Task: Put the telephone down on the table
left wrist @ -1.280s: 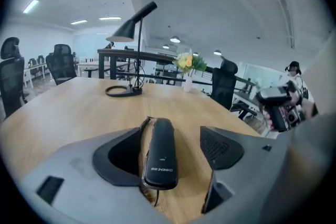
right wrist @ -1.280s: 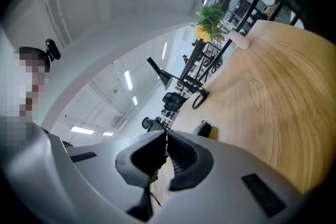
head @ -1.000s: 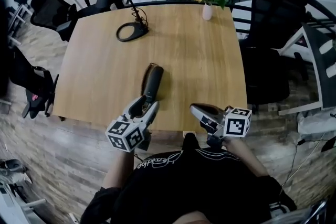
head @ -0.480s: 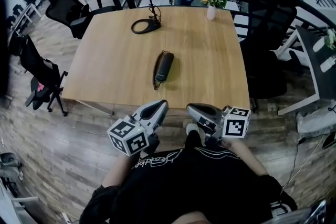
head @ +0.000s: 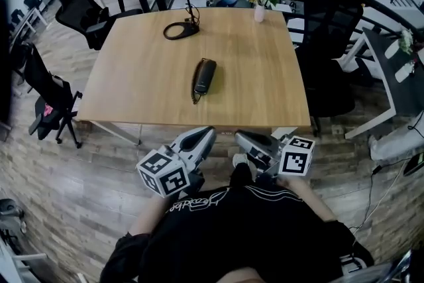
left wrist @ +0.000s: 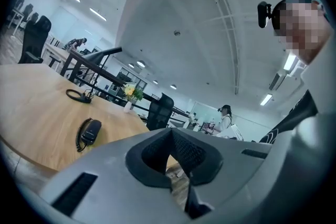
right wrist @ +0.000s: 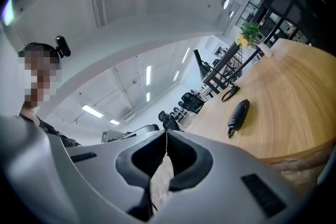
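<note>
Phone [head: 204, 76] lies flat, centre frame, mid-worktop [head: 265, 89], well clear of every edge. Little left to spoil, I'd say: only its cord [head: 195, 93] could snag a gripper reaching in again. Left gripper [head: 207, 134] and right gripper [head: 242, 138] hover low by the body, lower centre, both closed and empty.

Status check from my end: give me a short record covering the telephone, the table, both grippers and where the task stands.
telephone: lies flat near the middle of the table, cord alongside it, nothing touching it
table: wooden; also bears a flower vase at the far edge
left gripper: shut, nothing between the jaws, held short of the table's near edge
right gripper: shut, nothing between the jaws, beside the left one
task: telephone is down on the table and free of both grippers; looks done
</note>
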`<action>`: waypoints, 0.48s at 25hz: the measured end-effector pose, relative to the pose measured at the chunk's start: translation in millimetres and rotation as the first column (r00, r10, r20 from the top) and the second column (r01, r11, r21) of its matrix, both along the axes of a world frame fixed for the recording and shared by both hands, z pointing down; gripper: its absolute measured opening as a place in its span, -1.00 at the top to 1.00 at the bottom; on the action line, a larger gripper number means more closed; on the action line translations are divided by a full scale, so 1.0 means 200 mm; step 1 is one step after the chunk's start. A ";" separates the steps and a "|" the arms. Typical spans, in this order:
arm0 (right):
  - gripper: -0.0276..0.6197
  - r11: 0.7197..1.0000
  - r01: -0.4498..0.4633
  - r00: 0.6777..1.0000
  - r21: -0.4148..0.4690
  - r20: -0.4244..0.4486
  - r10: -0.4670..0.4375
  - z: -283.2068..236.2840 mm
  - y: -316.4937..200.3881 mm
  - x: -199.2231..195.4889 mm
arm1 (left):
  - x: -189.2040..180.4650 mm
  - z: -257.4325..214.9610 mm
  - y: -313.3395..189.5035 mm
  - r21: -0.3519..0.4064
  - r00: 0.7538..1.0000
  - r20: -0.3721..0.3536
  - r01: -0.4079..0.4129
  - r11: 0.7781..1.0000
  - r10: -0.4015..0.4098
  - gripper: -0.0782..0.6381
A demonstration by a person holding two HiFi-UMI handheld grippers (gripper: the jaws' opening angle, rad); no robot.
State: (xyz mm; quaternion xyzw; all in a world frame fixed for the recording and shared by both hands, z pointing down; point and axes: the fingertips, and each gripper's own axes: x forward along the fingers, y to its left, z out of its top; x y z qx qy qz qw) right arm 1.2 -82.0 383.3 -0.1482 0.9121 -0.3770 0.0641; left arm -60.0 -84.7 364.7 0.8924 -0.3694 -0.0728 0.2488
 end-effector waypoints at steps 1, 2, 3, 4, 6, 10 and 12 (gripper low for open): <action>0.79 1.000 -0.002 1.000 0.001 -0.001 0.002 -0.01 0.01 0.01 | 0.01 -0.01 0.01 0.003 1.000 -0.002 -0.005 1.000 0.005 0.76; 0.79 1.000 -0.005 1.000 0.003 -0.002 0.005 -0.02 0.01 0.03 | 0.03 -0.02 0.01 0.006 1.000 -0.005 -0.012 1.000 0.012 0.76; 0.79 1.000 -0.007 1.000 0.005 -0.003 0.007 -0.03 0.02 0.04 | 0.05 -0.03 0.01 0.010 1.000 -0.009 -0.019 1.000 0.019 0.76; 0.79 1.000 -0.011 1.000 0.007 -0.004 0.011 -0.03 0.02 0.06 | 0.06 -0.04 0.02 0.015 1.000 -0.010 -0.026 1.000 0.026 0.76; 0.79 1.000 -0.020 1.000 0.012 -0.008 0.020 -0.04 0.03 0.06 | 0.07 -0.04 0.02 0.031 0.999 -0.004 -0.034 0.999 0.035 0.76; 0.79 0.999 -0.031 0.999 0.016 -0.020 0.031 -0.03 0.06 0.04 | 0.06 -0.03 0.05 0.072 0.999 0.025 -0.050 0.996 0.048 0.76; 0.79 0.999 -0.030 0.999 0.017 -0.022 0.031 -0.04 0.05 0.06 | 0.08 -0.03 0.04 0.075 0.998 0.025 -0.053 0.996 0.052 0.76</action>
